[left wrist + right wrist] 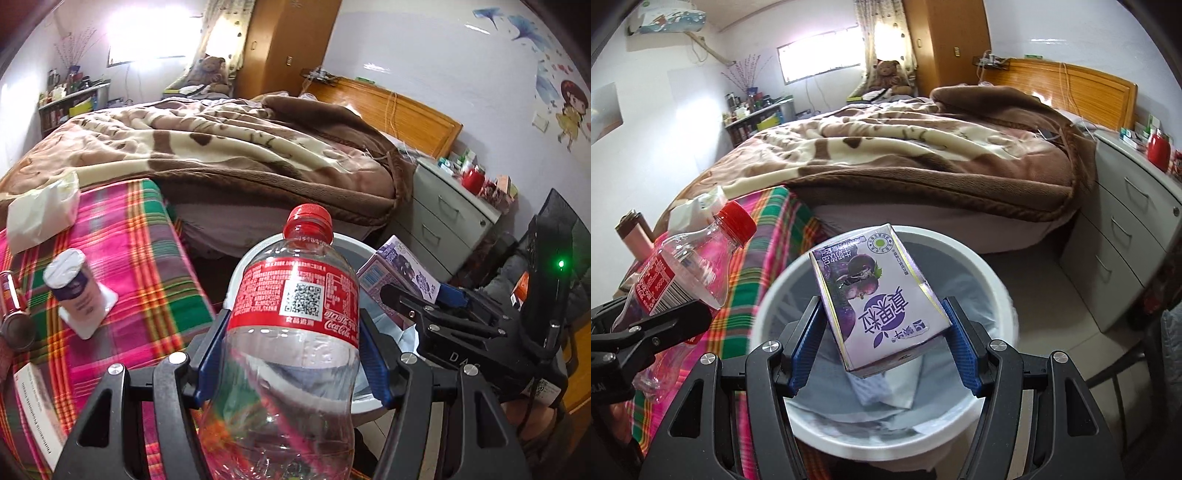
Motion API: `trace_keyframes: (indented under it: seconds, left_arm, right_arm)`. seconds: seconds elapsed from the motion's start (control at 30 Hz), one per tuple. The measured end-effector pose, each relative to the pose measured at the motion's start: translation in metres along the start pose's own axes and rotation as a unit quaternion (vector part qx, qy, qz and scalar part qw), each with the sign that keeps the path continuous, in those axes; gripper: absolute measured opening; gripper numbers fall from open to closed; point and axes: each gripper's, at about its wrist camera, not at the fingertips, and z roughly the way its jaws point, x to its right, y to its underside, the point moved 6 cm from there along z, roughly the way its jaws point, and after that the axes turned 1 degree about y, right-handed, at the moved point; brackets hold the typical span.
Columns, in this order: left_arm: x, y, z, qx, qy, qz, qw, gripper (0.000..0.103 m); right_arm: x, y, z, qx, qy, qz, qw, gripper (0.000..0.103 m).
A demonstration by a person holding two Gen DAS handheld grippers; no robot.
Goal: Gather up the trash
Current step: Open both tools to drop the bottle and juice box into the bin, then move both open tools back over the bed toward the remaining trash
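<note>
Trash is held in both grippers above a white bin (993,280) that stands on the floor beside a bed (923,155). An empty clear plastic bottle (295,332) with a red cap and a red label is clamped between the blue pads of the left gripper (295,354), gripped at the body just below the label, with the cap pointing away from the camera. In the right wrist view the same bottle (683,273) is seen at the left, tilted, with its cap raised toward the bed. A purple drink carton (879,299) is clamped by the right gripper (882,347) between its blue pads; it is held tilted and its print appears upside down. The carton is seen directly over the open mouth of the bin, which is lined with a pale bag (897,398) and has crumpled material at the bottom. In the left wrist view the carton (399,273) and the right gripper (424,306) are seen to the right of the bottle, with the bin's rim (347,243) behind them.

A pink and green plaid cloth (122,258) is spread over a surface to the left of the bin. On it a small white and purple cup (74,291) and a crumpled white tissue packet (40,218) are left lying. A grey drawer unit (1126,236) is seen beyond the bin at the right.
</note>
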Motion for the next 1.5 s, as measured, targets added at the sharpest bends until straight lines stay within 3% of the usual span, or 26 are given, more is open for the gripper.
trace_keyframes:
  seconds: [0.3,0.77,0.9,1.5]
  left_arm:
    - [0.011,0.004,0.033,-0.036,0.009,-0.003,0.9993,0.067]
    - [0.021,0.001,0.056,-0.052,0.016,-0.002,0.9985,0.067]
    - [0.022,-0.002,0.053,-0.044,0.018,0.000,0.9989,0.074]
    - [-0.002,-0.001,0.011,-0.014,0.000,-0.014,0.9998,0.074]
  right_arm:
    - [0.018,0.006,0.009,-0.018,0.010,0.002,1.000,0.065]
    - [0.033,0.007,0.016,-0.032,0.009,-0.001,0.999,0.065]
    - [0.034,0.008,0.014,-0.026,0.011,-0.003,1.000,0.065]
    - [0.016,0.002,-0.004,0.002,-0.014,0.006,1.000,0.069]
